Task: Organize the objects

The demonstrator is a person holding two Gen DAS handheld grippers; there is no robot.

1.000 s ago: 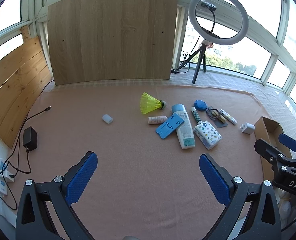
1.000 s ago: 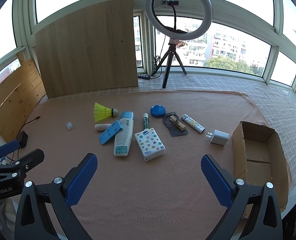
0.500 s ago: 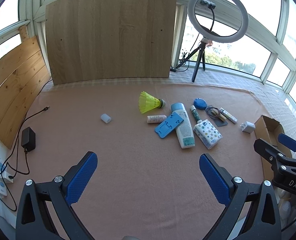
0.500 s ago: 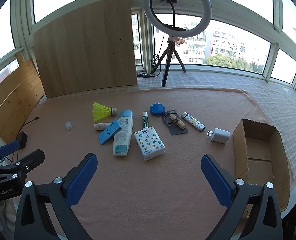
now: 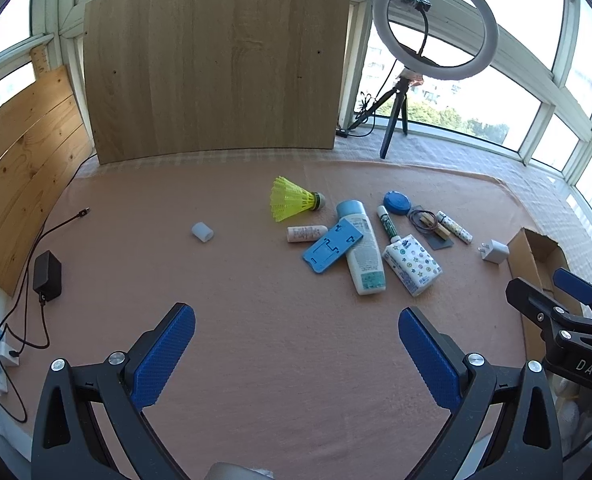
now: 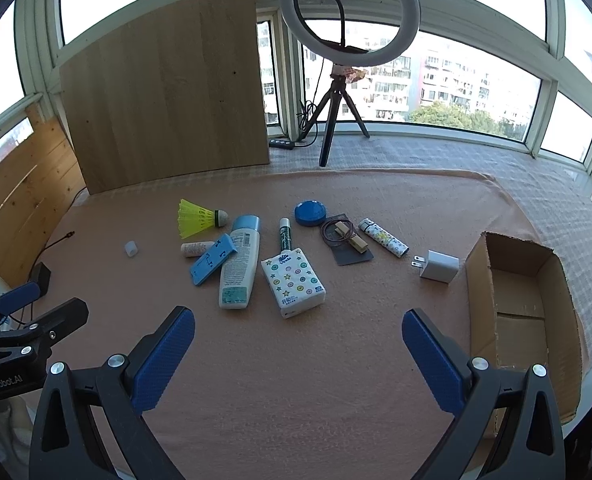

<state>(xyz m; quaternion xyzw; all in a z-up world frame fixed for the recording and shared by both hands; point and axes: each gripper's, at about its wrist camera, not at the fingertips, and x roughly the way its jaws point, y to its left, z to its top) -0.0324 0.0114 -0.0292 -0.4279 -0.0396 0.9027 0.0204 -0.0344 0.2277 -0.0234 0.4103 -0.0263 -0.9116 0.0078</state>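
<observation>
pink blanket (image 6: 336, 380), bottle (image 6: 238, 268), tissue pack (image 6: 294, 282), box (image 6: 524, 308)

1. Bare pink cloth (image 6: 296, 380) across the lower middle of both views: open passage.
2. Clutter packed mid-frame: lotion bottle (image 6: 238, 266), tissue pack (image 6: 294, 282), blue holder (image 6: 212, 264) overlapping the bottle.
3. Cardboard box (image 6: 524, 312) walling the right edge.
4. Wooden board (image 5: 216, 60) and ring light tripod (image 6: 336, 120) blocking the upper frame.
</observation>
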